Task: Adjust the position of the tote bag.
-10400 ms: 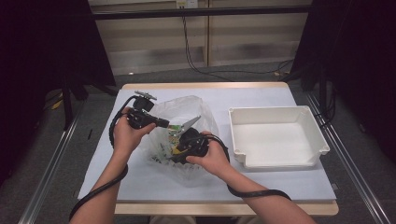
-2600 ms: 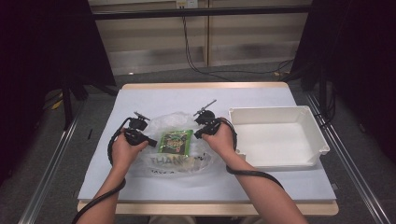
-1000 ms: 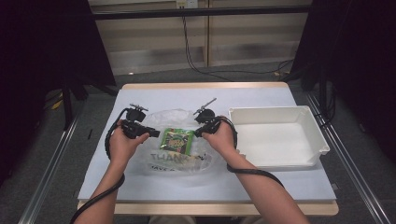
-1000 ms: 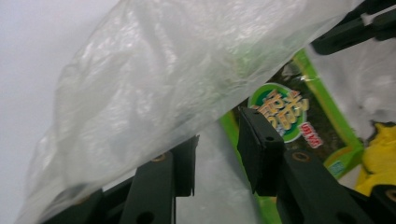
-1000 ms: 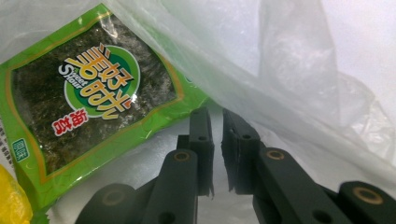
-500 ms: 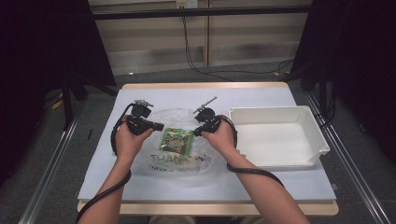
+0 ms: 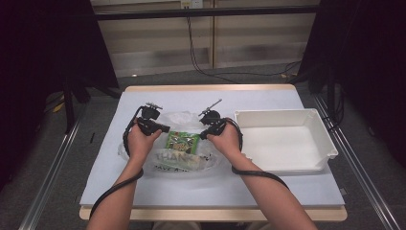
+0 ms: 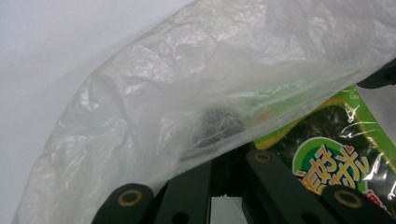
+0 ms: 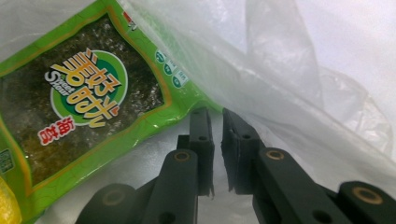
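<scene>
A clear plastic bag (image 7: 184, 160) with dark lettering lies on the table, and a green seaweed snack pack (image 7: 182, 141) sits at its mouth. My left gripper (image 7: 163, 128) is at the bag's left rim. In the left gripper view its jaws (image 8: 224, 154) are together, with their tips under the crinkled film (image 8: 187, 84), shut on it, and the pack (image 8: 336, 154) lies just to the right. My right gripper (image 7: 205, 135) is at the right rim. In the right gripper view its jaws (image 9: 215, 116) stand nearly closed, pinching the bag's film (image 9: 289, 93) beside the pack (image 9: 84, 93).
A white rectangular bin (image 7: 287, 139) stands to the right of the bag, close to my right hand. The pale blue table (image 7: 201, 98) has bare surface behind and in front of the bag. Something yellow (image 9: 7, 200) lies inside the bag beside the pack.
My left hand has moved right and slightly down, up to the bag's left rim. The right hand, the bag and the snack pack have stayed put.
</scene>
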Motion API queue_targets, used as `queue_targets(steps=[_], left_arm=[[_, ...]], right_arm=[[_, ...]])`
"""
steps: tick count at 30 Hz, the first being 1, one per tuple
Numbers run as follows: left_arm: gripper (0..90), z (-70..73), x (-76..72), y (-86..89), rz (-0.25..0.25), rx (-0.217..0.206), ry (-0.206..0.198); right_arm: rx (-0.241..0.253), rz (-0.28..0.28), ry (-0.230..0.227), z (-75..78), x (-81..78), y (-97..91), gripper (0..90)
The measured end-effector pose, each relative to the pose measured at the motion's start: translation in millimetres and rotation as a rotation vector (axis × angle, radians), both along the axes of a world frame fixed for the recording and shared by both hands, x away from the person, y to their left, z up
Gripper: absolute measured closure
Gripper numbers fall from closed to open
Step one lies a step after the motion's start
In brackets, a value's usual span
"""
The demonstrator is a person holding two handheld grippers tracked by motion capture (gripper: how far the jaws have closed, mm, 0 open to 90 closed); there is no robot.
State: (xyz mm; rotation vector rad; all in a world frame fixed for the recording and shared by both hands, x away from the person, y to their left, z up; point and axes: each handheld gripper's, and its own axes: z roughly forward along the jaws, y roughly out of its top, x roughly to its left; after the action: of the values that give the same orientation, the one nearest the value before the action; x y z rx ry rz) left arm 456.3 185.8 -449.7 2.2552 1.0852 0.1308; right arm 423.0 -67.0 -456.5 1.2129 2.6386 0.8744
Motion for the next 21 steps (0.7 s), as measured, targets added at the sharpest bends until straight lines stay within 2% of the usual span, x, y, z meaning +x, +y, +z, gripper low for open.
queue_targets(steps=[1,2,3,5,6,8,9,10,11,13,14,15,16,17,18,19,20,21], left_arm=[[90.0,-0.7,2.2,1.0,-0.016,0.016,0.003],[90.0,-2.1,3.2,1.0,-0.009,0.01,0.003],[90.0,-3.1,4.4,1.5,-0.007,0.028,-0.004],[90.0,-6.9,6.8,2.5,0.001,0.023,0.003],[90.0,-8.2,7.0,3.3,0.019,0.037,-0.004],[90.0,-10.4,7.6,4.0,0.019,0.043,0.012],[90.0,-10.8,7.4,4.6,0.021,0.044,0.007],[90.0,-11.9,5.3,2.7,0.051,0.018,0.001],[90.0,-9.7,5.7,5.5,0.009,0.049,0.007],[90.0,-5.7,1.9,6.0,0.01,0.018,0.006],[89.1,-3.1,0.0,6.8,0.007,0.023,0.005],[85.1,-0.2,-3.0,6.4,0.027,0.011,0.0],[81.2,1.6,-5.1,5.5,0.042,-0.008,0.014],[78.1,4.6,-5.4,8.7,0.012,0.009,0.018],[76.1,6.2,-7.6,8.1,0.035,-0.021,0.019],[73.2,8.7,-9.1,8.5,0.033,-0.034,0.031],[72.2,9.9,-11.9,5.4,0.051,-0.061,0.046],[69.4,11.9,-11.6,7.3,0.007,-0.021,0.048]], right_arm=[[-0.004,-0.002,0.002,-0.7,0.6,0.5,82.1],[-0.005,0.003,0.004,-1.3,1.2,0.6,82.1],[-0.007,0.001,0.004,-2.1,1.6,1.0,82.1],[-0.017,-0.001,0.011,-4.1,2.5,1.6,82.1],[-0.019,-0.002,0.01,-4.7,2.8,1.9,82.1],[-0.025,-0.008,0.01,-6.7,3.6,2.8,82.1],[-0.027,-0.011,0.014,-7.5,4.0,2.9,82.1],[-0.03,-0.011,0.02,-8.8,4.8,2.9,82.0],[-0.024,-0.013,0.021,-9.9,5.5,2.9,81.9],[-0.021,-0.015,0.022,-10.0,5.6,2.7,81.8],[-0.018,-0.018,0.023,-9.4,5.3,2.6,81.8],[-0.014,-0.017,0.019,-8.7,5.1,2.1,81.8],[-0.01,-0.016,0.016,-7.5,4.6,1.8,81.8],[-0.015,-0.014,0.013,-6.7,4.2,1.5,81.7],[-0.012,-0.015,0.015,-5.9,3.6,1.6,81.6],[-0.013,-0.013,0.012,-5.4,3.1,1.5,81.5],[-0.015,-0.009,0.007,-4.9,2.9,1.2,81.4],[-0.012,-0.01,0.007,-4.4,2.3,1.5,81.3]])
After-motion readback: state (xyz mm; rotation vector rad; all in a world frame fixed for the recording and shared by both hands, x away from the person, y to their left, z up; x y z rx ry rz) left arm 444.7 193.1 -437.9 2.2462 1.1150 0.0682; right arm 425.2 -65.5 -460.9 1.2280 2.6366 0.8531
